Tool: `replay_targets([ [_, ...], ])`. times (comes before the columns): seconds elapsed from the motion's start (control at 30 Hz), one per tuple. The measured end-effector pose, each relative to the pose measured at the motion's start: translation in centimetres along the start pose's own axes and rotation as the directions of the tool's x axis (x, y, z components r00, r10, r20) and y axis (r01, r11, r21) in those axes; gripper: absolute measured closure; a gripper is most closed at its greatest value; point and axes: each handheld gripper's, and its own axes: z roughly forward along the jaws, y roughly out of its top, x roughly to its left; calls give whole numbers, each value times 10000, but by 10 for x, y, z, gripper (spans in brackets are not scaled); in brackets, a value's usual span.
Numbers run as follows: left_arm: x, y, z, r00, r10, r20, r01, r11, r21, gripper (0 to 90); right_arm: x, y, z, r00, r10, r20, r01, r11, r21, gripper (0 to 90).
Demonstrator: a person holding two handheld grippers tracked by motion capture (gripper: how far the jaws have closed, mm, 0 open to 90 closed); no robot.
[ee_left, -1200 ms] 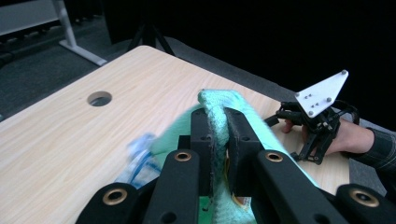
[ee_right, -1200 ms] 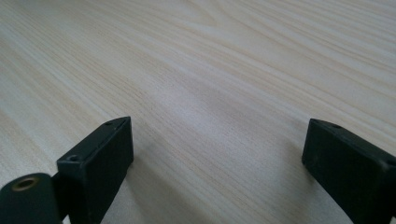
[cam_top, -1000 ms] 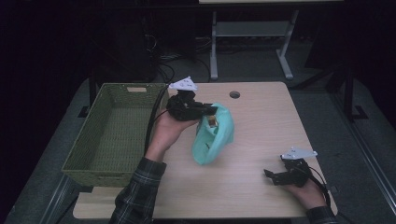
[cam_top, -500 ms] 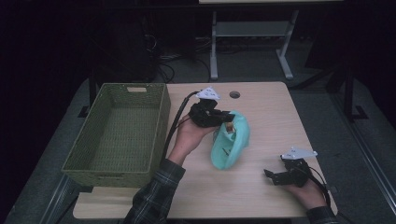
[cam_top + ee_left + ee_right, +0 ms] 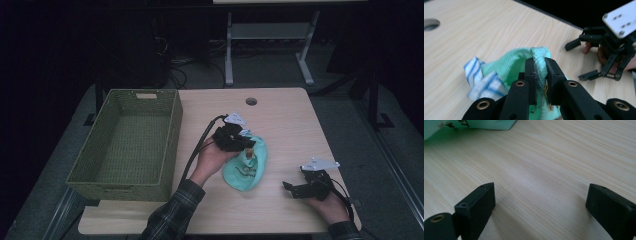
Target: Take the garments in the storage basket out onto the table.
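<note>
High view: left hand-held gripper [image 5: 243, 145] has lowered green cloth [image 5: 246, 167] onto table [image 5: 280, 120].

Since the earlier pictures I have carried the left gripper [image 5: 248, 145] away from the woven basket [image 5: 125, 145] and rightward across the table [image 5: 280, 112], then lowered it. The mint-green cloth [image 5: 246, 167], clamped between its jaws throughout, has travelled with it: earlier it hung in the air beside the basket, whereas now its lower part lies on the tabletop, nearer my right gripper [image 5: 292, 188]. My left forearm, in its plaid sleeve [image 5: 172, 212], has swung rightward to match, reaching further over the table.
</note>
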Motion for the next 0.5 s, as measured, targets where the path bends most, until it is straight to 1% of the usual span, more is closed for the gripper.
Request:
replay_targets([
  [0.07,0,-4,5,10000,-46,13,46,9999,112,796,0,0,0,10000,-4,1,4,10000,-4,84],
  [0.1,0,-6,7,10000,-1,39,0,9998,209,796,0,0,0,10000,-6,2,6,10000,-4,84],
  [0.13,0,-6,7,10000,-1,39,0,9998,209,795,0,0,0,10000,-8,1,8,10000,-5,84],
  [0.2,-1,-11,14,10000,-48,56,46,9990,435,793,0,0,0,10000,-11,1,11,10000,-6,84],
  [0.27,-1,-15,17,10000,-33,65,29,9984,566,787,0,0,0,10000,-11,2,11,10000,-6,84],
  [0.33,-1,-18,21,10000,68,50,-72,9972,743,774,0,0,0,10000,-9,1,9,10000,-6,84],
  [0.4,-1,-21,23,9999,102,40,-105,9963,852,732,0,0,0,10000,-9,1,9,10000,-6,84],
  [0.5,-2,-23,22,9999,156,-24,-153,9959,890,601,0,0,0,10000,-6,0,6,10000,-4,84],
])
